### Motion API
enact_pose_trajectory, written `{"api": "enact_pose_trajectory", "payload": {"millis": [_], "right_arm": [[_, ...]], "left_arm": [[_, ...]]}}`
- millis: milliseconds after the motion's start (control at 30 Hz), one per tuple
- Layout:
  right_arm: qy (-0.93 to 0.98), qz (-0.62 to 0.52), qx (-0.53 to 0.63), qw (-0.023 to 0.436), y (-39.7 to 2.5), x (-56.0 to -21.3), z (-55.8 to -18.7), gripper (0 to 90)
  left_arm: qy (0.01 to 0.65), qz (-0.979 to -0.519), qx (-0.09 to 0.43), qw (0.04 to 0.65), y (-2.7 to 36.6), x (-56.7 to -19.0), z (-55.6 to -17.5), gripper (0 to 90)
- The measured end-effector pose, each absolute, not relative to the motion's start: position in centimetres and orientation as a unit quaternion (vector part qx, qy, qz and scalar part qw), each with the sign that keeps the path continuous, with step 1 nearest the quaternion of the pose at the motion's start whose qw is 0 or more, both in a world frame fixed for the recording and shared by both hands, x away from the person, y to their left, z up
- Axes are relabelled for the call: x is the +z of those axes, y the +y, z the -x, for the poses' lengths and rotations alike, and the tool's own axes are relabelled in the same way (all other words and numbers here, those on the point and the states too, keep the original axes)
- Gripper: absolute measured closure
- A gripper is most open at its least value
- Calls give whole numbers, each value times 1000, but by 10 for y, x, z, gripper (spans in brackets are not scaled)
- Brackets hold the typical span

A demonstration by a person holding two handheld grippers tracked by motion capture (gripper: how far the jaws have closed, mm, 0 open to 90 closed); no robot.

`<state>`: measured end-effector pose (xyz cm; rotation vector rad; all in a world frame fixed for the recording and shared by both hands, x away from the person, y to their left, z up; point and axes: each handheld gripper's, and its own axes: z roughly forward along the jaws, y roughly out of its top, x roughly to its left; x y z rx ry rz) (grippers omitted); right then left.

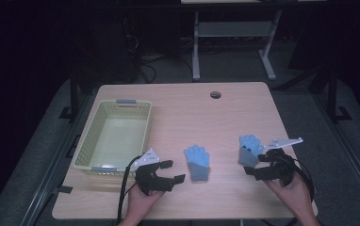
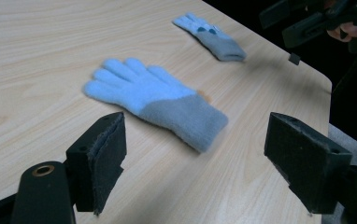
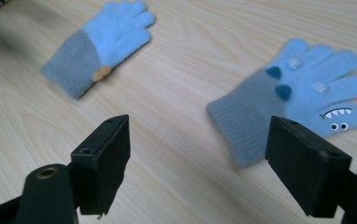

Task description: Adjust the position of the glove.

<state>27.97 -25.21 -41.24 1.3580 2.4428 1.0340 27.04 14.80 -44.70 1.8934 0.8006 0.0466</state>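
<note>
2 flat blue, grey-cuffed gloves (image 1: pixel 197 161)

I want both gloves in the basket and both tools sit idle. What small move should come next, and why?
Probably ease the left tool forward and down over the near glove's grey cuff. Its jaws stand open with the cuff lying flat just ahead between them, untouched. The right tool hangs open short of the other glove; the basket is on the left.

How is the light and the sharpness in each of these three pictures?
High view: the table is lit, the room around it is nearly black, the picture is soft. Left gripper view: the near glove has a blurred cuff. Right gripper view: even light, the patterned glove is sharp, with a soft cuff edge.
</note>
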Motion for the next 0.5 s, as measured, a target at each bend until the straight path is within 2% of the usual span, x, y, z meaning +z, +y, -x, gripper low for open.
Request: {"api": "enact_pose_trajectory", "payload": {"millis": [500], "right_arm": [[827,-454,323,75,-251,-402,-304,219]], "left_arm": [[326,-789,24,520,147,-446,-271,206]]}}
